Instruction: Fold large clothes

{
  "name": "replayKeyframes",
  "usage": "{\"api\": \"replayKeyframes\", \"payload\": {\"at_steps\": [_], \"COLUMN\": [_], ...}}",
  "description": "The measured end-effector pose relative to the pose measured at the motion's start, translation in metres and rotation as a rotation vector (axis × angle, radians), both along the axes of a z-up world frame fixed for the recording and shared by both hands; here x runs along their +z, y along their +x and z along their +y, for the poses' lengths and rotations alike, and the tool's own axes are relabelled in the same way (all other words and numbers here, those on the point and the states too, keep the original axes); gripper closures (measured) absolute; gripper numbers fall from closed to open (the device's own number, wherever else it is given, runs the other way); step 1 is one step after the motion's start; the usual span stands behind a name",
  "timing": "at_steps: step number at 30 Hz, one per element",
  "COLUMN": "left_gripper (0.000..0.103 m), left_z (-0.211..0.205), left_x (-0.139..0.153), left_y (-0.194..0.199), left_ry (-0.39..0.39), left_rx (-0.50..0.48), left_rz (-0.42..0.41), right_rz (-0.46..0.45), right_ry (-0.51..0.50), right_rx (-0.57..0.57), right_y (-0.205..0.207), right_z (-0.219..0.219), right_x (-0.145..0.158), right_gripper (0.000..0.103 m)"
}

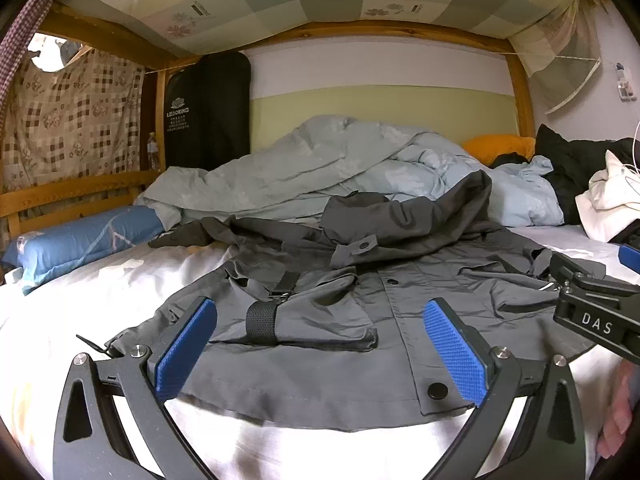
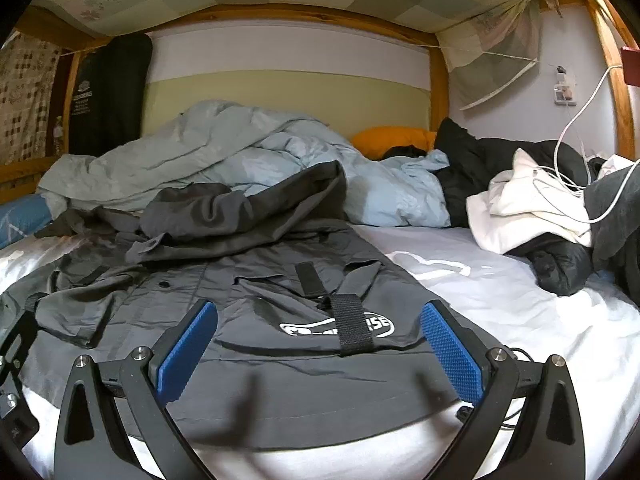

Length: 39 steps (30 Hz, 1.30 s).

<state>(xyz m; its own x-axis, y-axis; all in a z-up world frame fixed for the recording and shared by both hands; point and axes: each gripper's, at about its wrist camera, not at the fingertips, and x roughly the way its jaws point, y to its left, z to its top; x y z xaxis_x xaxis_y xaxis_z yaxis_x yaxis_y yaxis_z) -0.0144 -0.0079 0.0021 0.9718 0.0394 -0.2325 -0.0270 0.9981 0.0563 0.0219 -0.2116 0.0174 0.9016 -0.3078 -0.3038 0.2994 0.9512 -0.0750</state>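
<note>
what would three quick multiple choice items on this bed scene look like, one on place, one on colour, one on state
1. Where does the grey jacket lie?
A. on the white sheet
B. hung from the bed frame
C. on the floor

2. What colour is the pillow at the left rail?
A. red
B. blue
C. green

3. How is the left hand-held gripper?
A. shut on the jacket
C. shut on a cable
B. open

Answers: 1 A, it is spread flat on the sheet; 2 B, its cover is blue; 3 B, pads apart, nothing between.
</note>
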Motion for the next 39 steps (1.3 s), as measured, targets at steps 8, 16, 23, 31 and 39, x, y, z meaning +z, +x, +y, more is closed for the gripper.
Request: {"api": "replayKeyframes", "payload": {"at_steps": [8,16,23,31,39], "left_gripper": [0.000,0.000,0.000,0.000,0.000], "left_z": [0.000,0.004,0.008,0.006,0.007], "left_x": [-0.002,0.000,0.000,0.000,0.000], "left_y": [0.005,0.002,0.004,0.003,-0.001], "left_ry": [0.011,-0.013,-0.032,-0.027,-0.029], "left_rx": [0.078,0.075,0.089,0.084,0.089], "left_rz": [0.015,-0.002,0.014,0.011,0.002], "right_rz": [-0.035,-0.046,-0.012,-0.008,0.000], "right_ry": [-0.051,-0.080,-0.018,-0.009,-0.004], "right_rx": [-0.020,-0.051,-0.081,-0.078,-0.076], "right_y": [-0.006,-0.008,-0.003,-0.002,-0.001], "right_z": [0.010,0.013,0.000,-0.004,-0.004], "right_x": [0.003,0.005,0.002,0.002,0.002], "right_gripper": [0.000,0.010,0.015,0.014,0.011]}}
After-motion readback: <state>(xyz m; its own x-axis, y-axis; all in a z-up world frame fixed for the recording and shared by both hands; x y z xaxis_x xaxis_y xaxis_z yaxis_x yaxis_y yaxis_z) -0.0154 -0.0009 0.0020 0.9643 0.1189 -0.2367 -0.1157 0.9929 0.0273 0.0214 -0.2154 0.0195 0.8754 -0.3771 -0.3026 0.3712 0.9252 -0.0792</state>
